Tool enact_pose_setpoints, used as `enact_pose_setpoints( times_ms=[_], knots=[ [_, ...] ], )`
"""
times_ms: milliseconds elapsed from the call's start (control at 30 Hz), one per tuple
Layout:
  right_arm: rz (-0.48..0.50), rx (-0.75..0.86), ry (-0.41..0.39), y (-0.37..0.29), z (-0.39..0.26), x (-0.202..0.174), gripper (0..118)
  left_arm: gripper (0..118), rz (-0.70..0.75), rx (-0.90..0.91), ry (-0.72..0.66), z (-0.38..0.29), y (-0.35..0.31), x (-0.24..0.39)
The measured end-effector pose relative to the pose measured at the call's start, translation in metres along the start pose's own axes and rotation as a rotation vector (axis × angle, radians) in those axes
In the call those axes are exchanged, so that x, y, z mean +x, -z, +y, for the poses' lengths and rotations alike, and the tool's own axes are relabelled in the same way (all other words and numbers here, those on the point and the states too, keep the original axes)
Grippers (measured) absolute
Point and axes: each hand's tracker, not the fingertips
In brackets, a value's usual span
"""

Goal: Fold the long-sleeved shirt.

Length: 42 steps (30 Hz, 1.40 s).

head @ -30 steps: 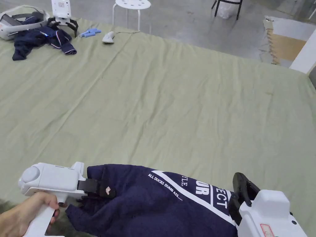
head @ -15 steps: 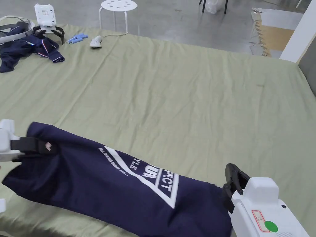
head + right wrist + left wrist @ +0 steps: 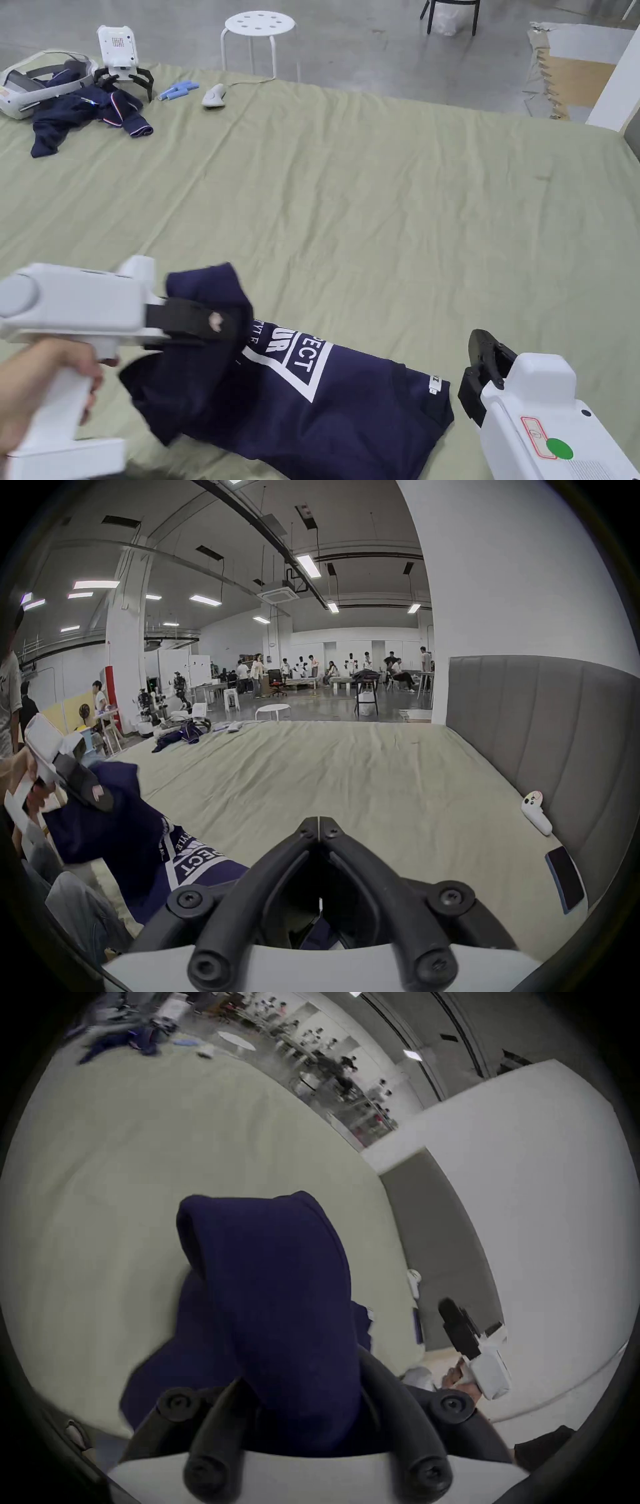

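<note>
Your navy long-sleeved shirt (image 3: pixel 325 400) lies at the near edge of the bed (image 3: pixel 375 206), one end lifted and clamped in your left gripper (image 3: pixel 215 322). Your right gripper (image 3: pixel 318 821), jaws pressed together on nothing, sits just beside the shirt's other end. A headset (image 3: pixel 25 87), another dark garment (image 3: pixel 81 109) and a scanner (image 3: pixel 214 95) crowd the far left corner; a phone (image 3: pixel 564 878) and controller (image 3: pixel 536 812) lie along the headboard (image 3: pixel 540 722). The green sheet between is open.

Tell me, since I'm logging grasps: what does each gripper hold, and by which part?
The left gripper is shut on one lifted end of the navy shirt. The right gripper is shut and holds nothing.
</note>
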Motion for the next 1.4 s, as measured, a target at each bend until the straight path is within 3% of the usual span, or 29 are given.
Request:
enact_pose_setpoints(
  times_ms=[100,300,367,400,433,467,567,667,800,833,867,900,933,967,1033,1200,1300,1400],
  knots=[
    [-0.022,0.0,0.001,-0.009,-0.001,0.009,0,12,-0.034,-0.113,0.098,-0.017,0.067,0.034],
    [-0.086,0.005,0.002,-0.025,-0.004,0.037,0,14,-0.065,-0.171,0.02,-0.046,0.181,0.071],
    [-0.105,0.007,0.008,-0.028,-0.004,0.044,0,32,-0.023,-0.174,0.073,-0.051,0.188,0.094],
    [-0.109,0.008,0.015,-0.029,-0.004,0.047,0,68,-0.032,-0.184,0.077,-0.052,0.187,0.1],
    [-0.11,0.009,0.024,-0.03,-0.004,0.05,0,92,-0.059,-0.171,0.077,-0.053,0.183,0.106],
    [-0.115,0.014,0.032,-0.031,-0.004,0.052,0,107,-0.095,-0.147,0.097,-0.05,0.169,0.111],
    [-0.119,0.022,0.05,-0.031,-0.003,0.056,0,110,-0.209,-0.03,0.13,-0.043,0.123,0.129],
    [-0.121,0.022,0.059,-0.029,-0.004,0.057,0,111,-0.174,0.102,0.129,-0.02,0.079,0.104],
    [-0.116,0.016,0.078,-0.028,-0.008,0.057,0,101,-0.006,0.044,0.041,-0.009,0.079,0.056],
    [-0.113,0.015,0.081,-0.028,-0.01,0.057,0,90,0.016,0.018,0.009,-0.014,0.09,0.046],
    [-0.115,0.012,0.083,-0.028,-0.011,0.056,0,67,0.023,-0.028,-0.001,-0.024,0.105,0.049],
    [-0.115,0.009,0.086,-0.028,-0.012,0.056,0,33,0.052,-0.067,-0.008,-0.032,0.121,0.045],
    [-0.114,0.006,0.09,-0.028,-0.014,0.057,0,23,0.07,-0.129,-0.001,-0.043,0.14,0.039],
    [-0.117,0.001,0.091,-0.029,-0.015,0.057,0,22,0.064,-0.178,-0.013,-0.054,0.158,0.036],
    [-0.121,-0.005,0.085,-0.031,-0.018,0.059,0,9,0.032,-0.271,-0.02,-0.08,0.193,0.048],
    [-0.14,-0.027,0.07,-0.035,-0.02,0.062,0,5,-0.025,-0.321,-0.071,-0.1,0.25,0.068],
    [-0.151,-0.03,0.061,-0.036,-0.018,0.064,0,5,-0.094,-0.265,0.047,-0.087,0.23,0.094],
    [-0.121,-0.033,0.08,-0.03,-0.013,0.059,0,5,-0.175,-0.128,0.065,-0.063,0.175,0.112]
  ],
)
